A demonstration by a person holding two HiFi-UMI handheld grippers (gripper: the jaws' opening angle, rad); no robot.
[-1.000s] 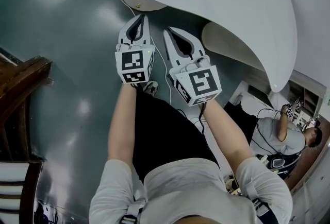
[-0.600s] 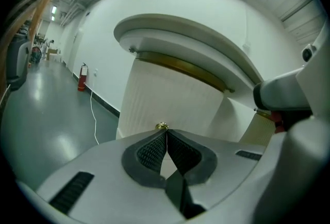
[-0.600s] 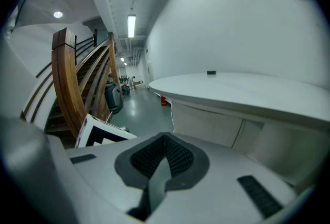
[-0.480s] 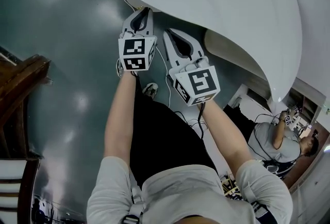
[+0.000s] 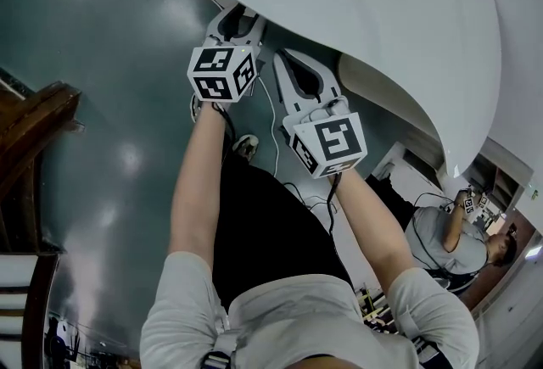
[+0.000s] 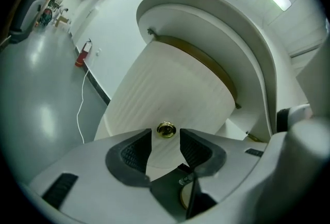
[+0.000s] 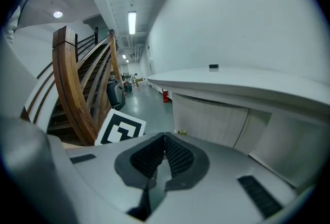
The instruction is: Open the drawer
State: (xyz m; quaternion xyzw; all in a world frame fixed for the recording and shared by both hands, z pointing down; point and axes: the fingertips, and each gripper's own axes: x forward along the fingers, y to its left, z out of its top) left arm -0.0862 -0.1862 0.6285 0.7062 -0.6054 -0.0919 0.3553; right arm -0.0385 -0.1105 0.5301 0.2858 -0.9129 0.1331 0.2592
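Brass knob (image 6: pixel 166 129) on the drawer (image 6: pixel 170 89) sits just past the tips of the left tool (image 6: pixel 165 138), lined up with the gap. Its jaws have just been opening and touch nothing. That arm's stretched forward; the right tool (image 7: pixel 164 139) is closed up, empty.

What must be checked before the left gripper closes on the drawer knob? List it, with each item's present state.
1. Jaws of the left gripper apart: ok; they have just been opening, with nothing between them.
2. The knob centred on the gap: ok.
3. The knob between the pads: not ok; it sits beyond the tips.
4. The right gripper out of the way: ok; its jaws are together and empty.
5. The drawer front free to slide: cannot tell.
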